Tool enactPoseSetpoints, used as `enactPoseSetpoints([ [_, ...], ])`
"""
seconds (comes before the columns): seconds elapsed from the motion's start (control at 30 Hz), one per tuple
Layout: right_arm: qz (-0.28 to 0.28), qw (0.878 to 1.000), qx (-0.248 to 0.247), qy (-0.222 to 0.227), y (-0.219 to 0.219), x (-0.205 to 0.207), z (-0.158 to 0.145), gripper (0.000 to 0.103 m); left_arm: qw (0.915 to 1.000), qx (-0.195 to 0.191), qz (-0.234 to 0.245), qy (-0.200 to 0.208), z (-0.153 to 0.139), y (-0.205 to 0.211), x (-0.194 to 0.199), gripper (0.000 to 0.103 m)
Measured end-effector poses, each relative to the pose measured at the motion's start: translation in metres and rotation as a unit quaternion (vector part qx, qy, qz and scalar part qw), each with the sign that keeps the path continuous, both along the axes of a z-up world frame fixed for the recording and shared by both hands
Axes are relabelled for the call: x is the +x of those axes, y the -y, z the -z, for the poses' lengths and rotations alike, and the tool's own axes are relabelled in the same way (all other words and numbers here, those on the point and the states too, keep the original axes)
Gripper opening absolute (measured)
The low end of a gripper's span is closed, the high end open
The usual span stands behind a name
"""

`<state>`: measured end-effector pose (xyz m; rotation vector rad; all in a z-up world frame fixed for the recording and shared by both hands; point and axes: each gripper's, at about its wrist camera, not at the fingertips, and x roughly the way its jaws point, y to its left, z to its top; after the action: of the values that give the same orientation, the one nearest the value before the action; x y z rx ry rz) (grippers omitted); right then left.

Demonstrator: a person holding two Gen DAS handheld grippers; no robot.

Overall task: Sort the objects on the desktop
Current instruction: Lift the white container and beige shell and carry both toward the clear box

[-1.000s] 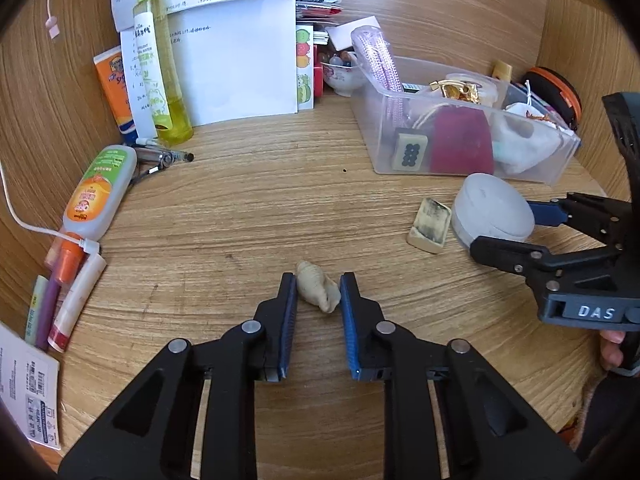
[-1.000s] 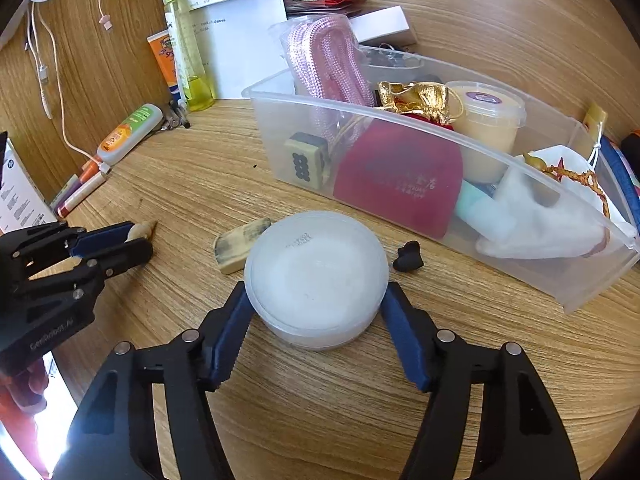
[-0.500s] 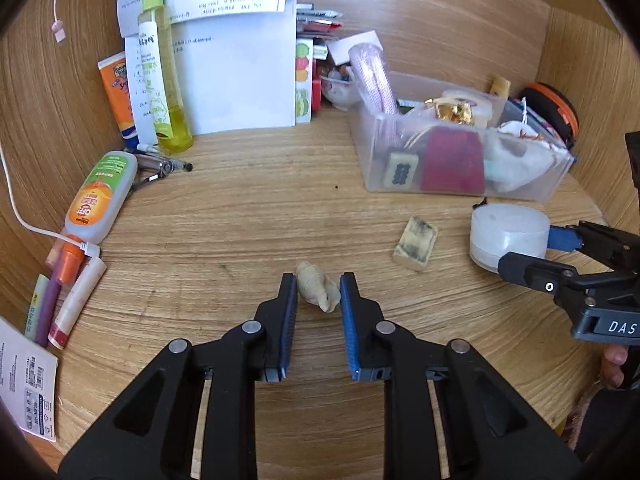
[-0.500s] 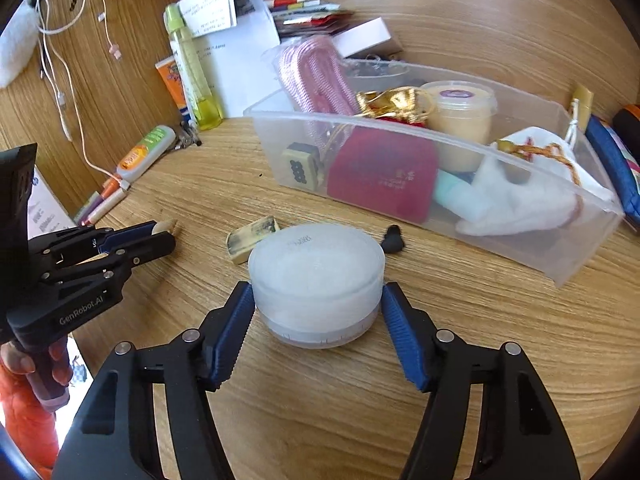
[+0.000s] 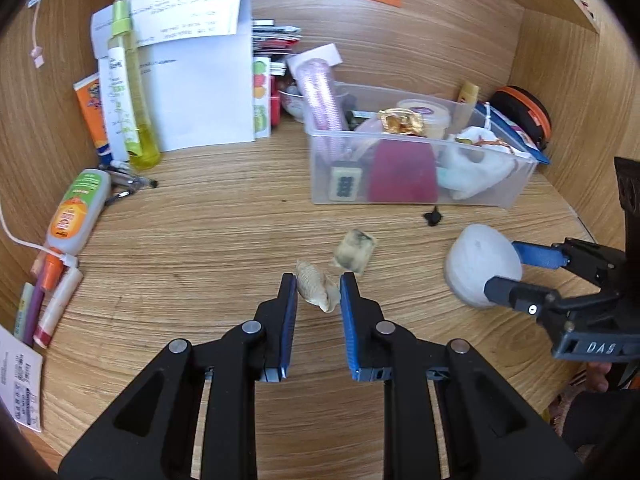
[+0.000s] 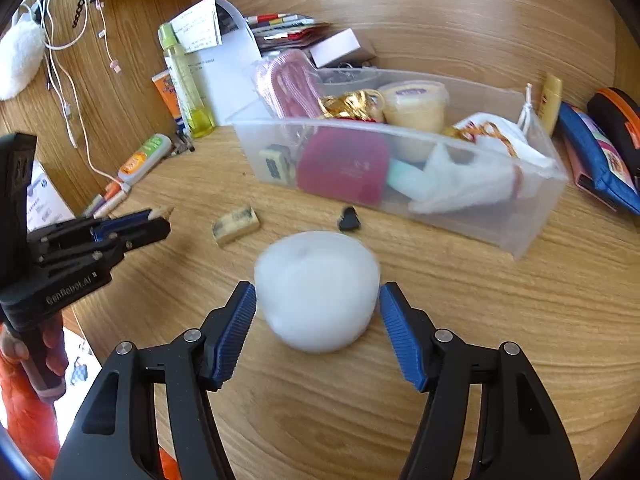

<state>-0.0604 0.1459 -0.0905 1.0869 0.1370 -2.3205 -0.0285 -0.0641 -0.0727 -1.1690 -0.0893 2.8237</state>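
My left gripper [image 5: 318, 290] is shut on a small beige shell [image 5: 316, 292] and holds it above the wooden desk. It shows from the side in the right wrist view [image 6: 158, 224]. My right gripper [image 6: 318, 300] is shut on a round white container [image 6: 318, 290], lifted and tilted; it also shows at the right of the left wrist view [image 5: 482, 270]. A clear plastic bin [image 6: 460, 208] holding a pink cord, a red pouch, a cream tub and a white bag stands behind it.
A worn eraser [image 6: 236, 226] and a small black piece [image 6: 350, 220] lie on the desk before the bin. Bottles, tubes and pens [image 5: 74, 212] lie along the left wall. Papers [image 5: 200, 92] stand at the back. Pouches [image 6: 600, 148] lie at the right.
Both grippers have risen and pulled back from the bin with their objects. The white container has left the desk and now tilts in the right gripper.
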Motion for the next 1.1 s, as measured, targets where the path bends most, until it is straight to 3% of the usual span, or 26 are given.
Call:
enactPoseSetpoints([
  [0.53, -0.005, 0.998, 0.056, 0.004, 0.004, -0.005, 0.014, 0.064, 0.9981, 0.005, 0.051, 0.035, 0.023, -0.035, -0.01, 0.021],
  [0.8, 0.0, 0.998, 0.066, 0.005, 0.007, -0.011, 0.016, 0.067, 0.9981, -0.021, 0.051, 0.029, 0.025, -0.044, -0.015, 0.021],
  [1.1, -0.006, 0.998, 0.061, -0.014, 0.008, -0.003, 0.013, 0.063, 0.9983, -0.049, 0.026, 0.02, 0.026, -0.047, -0.016, 0.019],
])
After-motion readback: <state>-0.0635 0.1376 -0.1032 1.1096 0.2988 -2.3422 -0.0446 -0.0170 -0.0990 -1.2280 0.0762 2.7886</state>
